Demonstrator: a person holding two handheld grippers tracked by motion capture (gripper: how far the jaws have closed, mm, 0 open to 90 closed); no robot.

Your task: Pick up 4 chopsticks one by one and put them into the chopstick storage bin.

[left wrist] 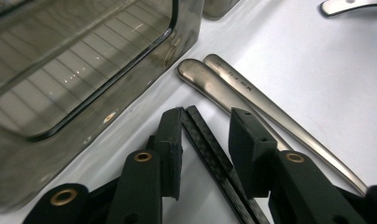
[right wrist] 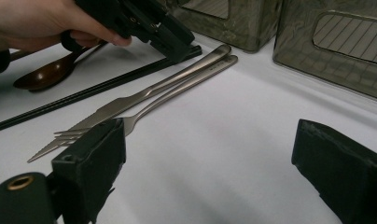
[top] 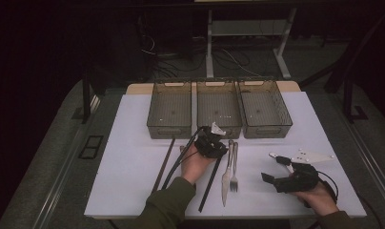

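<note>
Left to right on my white tabletop (top: 133, 143): one thin black carbon-fibre chopstick (top: 163, 164) lies alone at about 9 o'clock. My left gripper (left wrist: 206, 135) has its jaws parted, straddling the second black chopstick (left wrist: 214, 156); left pad looks to touch it, right pad stands clear. Just beside at 3 o'clock, steel knife (top: 226, 179) and steel fork (top: 234, 171) lie parallel, handle ends near the middle smoky translucent plastic bin (top: 218, 109). Brown wooden spoon (right wrist: 44, 74) sits under my left hand (right wrist: 32, 23). Right gripper (right wrist: 210, 158) at 5 o'clock, jaws wide apart, holding nothing.
</note>
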